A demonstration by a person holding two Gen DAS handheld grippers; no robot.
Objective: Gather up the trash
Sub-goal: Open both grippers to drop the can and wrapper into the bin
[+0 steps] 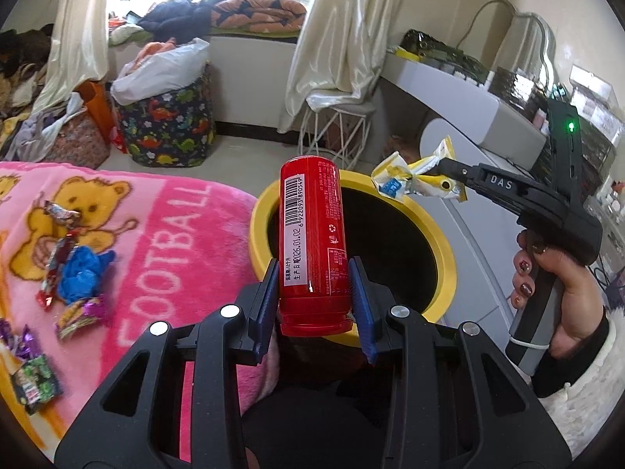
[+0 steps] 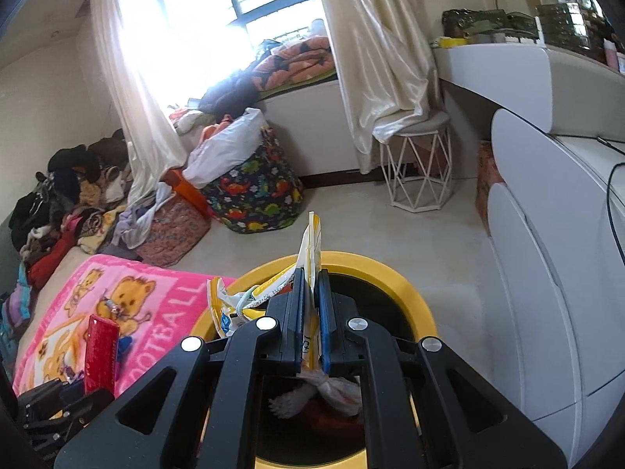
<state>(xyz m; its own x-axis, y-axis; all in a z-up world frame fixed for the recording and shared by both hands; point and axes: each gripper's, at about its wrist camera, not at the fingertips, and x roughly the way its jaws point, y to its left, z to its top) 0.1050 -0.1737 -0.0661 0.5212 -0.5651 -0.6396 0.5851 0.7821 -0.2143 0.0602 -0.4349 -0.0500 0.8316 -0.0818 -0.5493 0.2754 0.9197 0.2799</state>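
You are carrying two pieces of trash to the bin point(image 1: 449, 258), and the step in hand, as I judge it, is the drop. Do it well by bringing each load fully inside the yellow rim before letting go. The can point(image 1: 312, 242) is standing long and upright over the near edge, so move it further over the dark opening, or it could strike the rim and tumble onto the blanket point(image 1: 164, 234). Release one load at a time.

Your left gripper point(image 1: 312, 293) is standing partly open, its blue pads pressing the red can near its base. Your right gripper point(image 2: 311, 312) is clamping nearly closed on the wrapper point(image 2: 310, 242), a yellow-and-white one, which is hanging above the bin's far rim. The wrapper is light and may cling to the pads, so open wide.

More candy wrappers point(image 1: 74, 273) are lying on the blanket, not yet collected.
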